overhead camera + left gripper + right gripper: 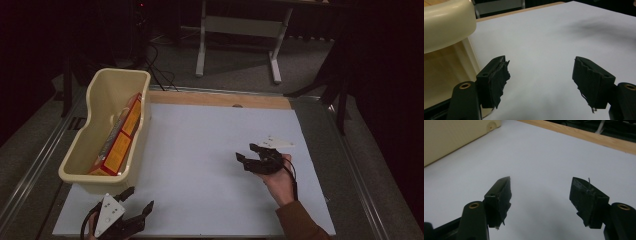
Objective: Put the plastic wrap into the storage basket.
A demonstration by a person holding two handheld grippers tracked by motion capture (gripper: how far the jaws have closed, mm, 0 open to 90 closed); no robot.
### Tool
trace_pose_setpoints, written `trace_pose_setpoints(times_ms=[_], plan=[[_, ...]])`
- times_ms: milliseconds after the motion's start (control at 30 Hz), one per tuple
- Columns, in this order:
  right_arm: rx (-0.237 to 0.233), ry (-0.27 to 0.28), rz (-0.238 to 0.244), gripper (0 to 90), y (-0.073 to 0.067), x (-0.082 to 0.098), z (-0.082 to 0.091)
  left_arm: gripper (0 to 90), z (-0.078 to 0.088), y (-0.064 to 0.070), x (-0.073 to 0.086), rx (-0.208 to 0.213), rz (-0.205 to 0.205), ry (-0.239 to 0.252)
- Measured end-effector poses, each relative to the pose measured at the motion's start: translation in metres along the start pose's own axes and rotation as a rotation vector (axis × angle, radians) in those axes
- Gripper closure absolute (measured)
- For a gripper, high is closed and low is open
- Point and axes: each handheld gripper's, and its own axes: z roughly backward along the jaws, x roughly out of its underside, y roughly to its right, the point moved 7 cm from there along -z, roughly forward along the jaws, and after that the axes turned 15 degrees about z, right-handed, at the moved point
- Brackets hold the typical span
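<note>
A cream plastic tub (120,75) stands on the left side of the white mat (200,135), and an orange and red box (120,140) leans on edge inside it. My left gripper (140,197) rests low at the mat's front left corner, just in front of the tub, with a grey plate on top. In the left gripper view, the left gripper (541,72) stands open over bare mat, beside the tub's wall (446,25). A hand holds my right gripper (245,151) at the mat's right middle, pointing left. In the right gripper view, the right gripper (540,192) is open with nothing between the jaws.
A wooden strip (220,100) borders the mat's far edge. Behind the table a white desk frame (202,45) stands on the floor, with cables (160,75) trailing near the tub's far end. Metal rails run along both sides of the table.
</note>
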Motion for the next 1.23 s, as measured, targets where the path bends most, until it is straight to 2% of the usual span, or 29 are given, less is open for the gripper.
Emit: trace_pose_setpoints(times_ms=[133,200,367,433,567,900,1033,1133,1233], plan=[[0.028,0.002,-0.041,33.7,0.008,0.019,0.009,28.2,0.000,-0.001,0.000,-0.009,-0.001,-0.004],[0.032,0.006,-0.048,33.7,0.009,0.022,0.011,28.2,0.000,-0.002,0.000,-0.013,-0.001,-0.005],[0.056,0.009,-0.082,33.7,0.014,0.048,0.028,28.3,-0.001,-0.003,0.000,-0.019,0.002,-0.006],[0.059,0.015,-0.111,33.8,0.015,0.058,0.034,28.2,-0.001,-0.003,-0.001,-0.020,0.000,-0.001],[0.066,0.030,-0.142,33.9,0.016,0.065,0.044,28.2,0.000,-0.003,-0.001,-0.025,-0.002,0.002],[0.093,0.057,-0.120,34.3,0.008,0.080,0.076,28.2,-0.001,-0.005,-0.001,-0.054,-0.007,0.003],[0.093,0.063,-0.127,34.3,0.001,0.085,0.086,28.3,-0.001,-0.005,-0.001,-0.055,-0.008,0.002],[0.109,0.051,-0.094,34.3,-0.005,0.087,0.091,28.3,-0.001,-0.005,-0.001,-0.056,-0.008,0.002],[0.097,0.064,-0.093,33.8,-0.008,0.086,0.092,28.3,-0.001,-0.005,-0.001,-0.056,-0.008,0.001]])
